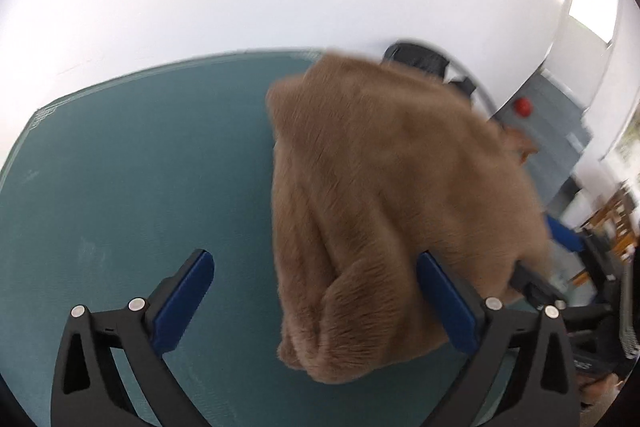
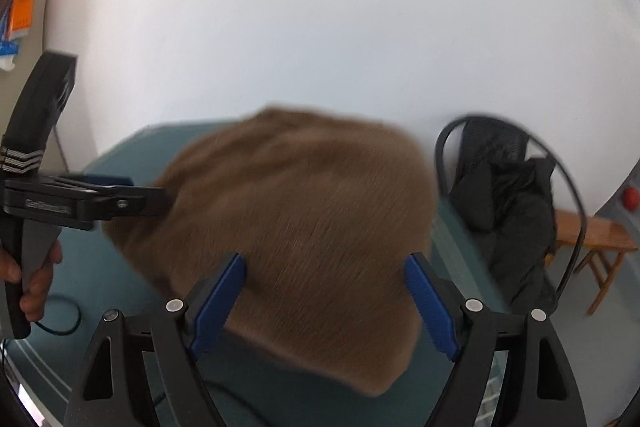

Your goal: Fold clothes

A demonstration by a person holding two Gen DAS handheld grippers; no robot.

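Note:
A fuzzy light-brown garment [image 1: 384, 195] lies bunched on the teal table [image 1: 140, 167]. My left gripper [image 1: 316, 303] is open, its blue pads wide apart; the garment's near folded edge lies between them, against the right pad [image 1: 448, 307]. In the right wrist view the same garment [image 2: 304, 211] fills the middle, blurred. My right gripper [image 2: 324, 303] is open with the cloth between and beyond its pads. The left gripper [image 2: 92, 203] shows there from the side, at the garment's left edge, held by a hand [image 2: 36, 283].
A white wall stands behind the table. A black chair with dark clothes [image 2: 508, 203] stands right of the table, beside a wooden stool [image 2: 592, 239]. A grey cabinet with a red button [image 1: 524, 107] is at the right. A cable [image 2: 60, 319] lies at the left.

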